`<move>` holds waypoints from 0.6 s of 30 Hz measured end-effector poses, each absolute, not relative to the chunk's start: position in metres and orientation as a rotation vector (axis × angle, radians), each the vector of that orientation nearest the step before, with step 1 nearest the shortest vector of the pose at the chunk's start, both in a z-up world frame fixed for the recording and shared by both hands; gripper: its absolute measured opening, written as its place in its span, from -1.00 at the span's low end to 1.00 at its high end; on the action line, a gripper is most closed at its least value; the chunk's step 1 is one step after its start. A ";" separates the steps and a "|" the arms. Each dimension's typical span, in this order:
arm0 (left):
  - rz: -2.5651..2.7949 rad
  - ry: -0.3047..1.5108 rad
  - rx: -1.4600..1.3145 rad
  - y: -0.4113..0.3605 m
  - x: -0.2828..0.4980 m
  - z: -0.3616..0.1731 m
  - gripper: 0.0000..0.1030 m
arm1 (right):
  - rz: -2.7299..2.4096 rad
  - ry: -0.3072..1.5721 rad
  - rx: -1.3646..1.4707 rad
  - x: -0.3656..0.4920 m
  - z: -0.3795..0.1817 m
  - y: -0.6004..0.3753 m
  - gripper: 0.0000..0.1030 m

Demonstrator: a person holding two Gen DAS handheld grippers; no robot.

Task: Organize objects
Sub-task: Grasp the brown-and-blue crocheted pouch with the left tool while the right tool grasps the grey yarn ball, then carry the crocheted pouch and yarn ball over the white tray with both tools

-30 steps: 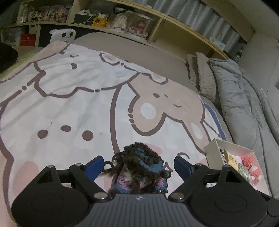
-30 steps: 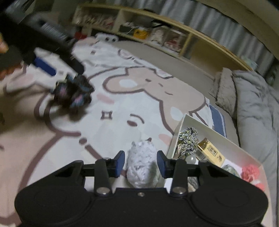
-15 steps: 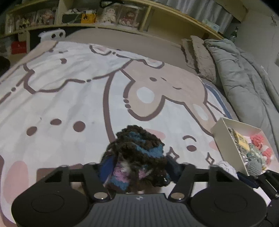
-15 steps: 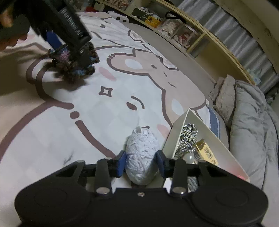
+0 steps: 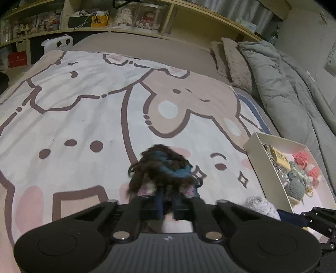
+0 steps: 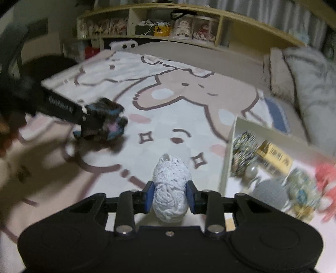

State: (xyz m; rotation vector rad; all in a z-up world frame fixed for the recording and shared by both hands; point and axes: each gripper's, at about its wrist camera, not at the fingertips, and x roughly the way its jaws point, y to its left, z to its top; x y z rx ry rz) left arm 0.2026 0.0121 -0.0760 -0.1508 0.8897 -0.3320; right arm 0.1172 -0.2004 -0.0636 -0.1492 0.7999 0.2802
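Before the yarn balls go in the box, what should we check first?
1. Left gripper squeezing the dark yarn ball: ok.
2. Right gripper squeezing the white yarn ball: ok.
3. Box open on top: ok.
4. Box close beside the white ball: ok.
5. Room left in the box for two more: cannot tell, it already looks crowded.

The printed blanket lies bare across the left and middle of the bed — wide free room there. On the right stands the open white box, its upright near wall just beside the white yarn ball, its floor crowded with small things. Behind it the grey duvet and pillows heap up — the shelf closes the far end.
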 end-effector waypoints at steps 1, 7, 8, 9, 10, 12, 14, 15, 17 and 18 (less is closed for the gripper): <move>-0.335 0.892 -0.145 0.012 0.200 -0.074 -0.87 | 0.288 0.808 -0.121 0.116 -0.062 -0.201 -0.35; -0.357 0.915 -0.107 0.013 0.182 -0.065 -0.91 | 0.339 0.865 0.055 0.102 -0.052 -0.208 -0.34; -0.363 0.924 -0.098 0.013 0.178 -0.063 -0.93 | 0.351 0.876 0.078 0.099 -0.052 -0.209 -0.34; -0.372 0.933 -0.089 0.013 0.174 -0.061 -0.93 | 0.361 0.886 0.097 0.097 -0.051 -0.209 -0.34; -0.381 0.940 -0.079 0.013 0.170 -0.059 -0.93 | 0.368 0.896 0.106 0.095 -0.051 -0.209 -0.34; -0.396 0.949 -0.050 0.011 0.163 -0.056 -0.92 | 0.381 0.912 0.110 0.091 -0.053 -0.207 -0.34; -0.405 0.948 -0.002 0.006 0.156 -0.055 -0.78 | 0.389 0.928 0.110 0.091 -0.055 -0.205 -0.34; -0.404 0.946 0.019 0.003 0.154 -0.055 -0.47 | 0.392 0.936 0.108 0.091 -0.057 -0.205 -0.34; -0.398 0.931 0.053 -0.004 0.152 -0.058 0.19 | 0.390 0.949 0.100 0.092 -0.061 -0.203 -0.34; -0.392 0.922 0.070 -0.007 0.152 -0.060 0.45 | 0.388 0.957 0.094 0.093 -0.064 -0.203 -0.34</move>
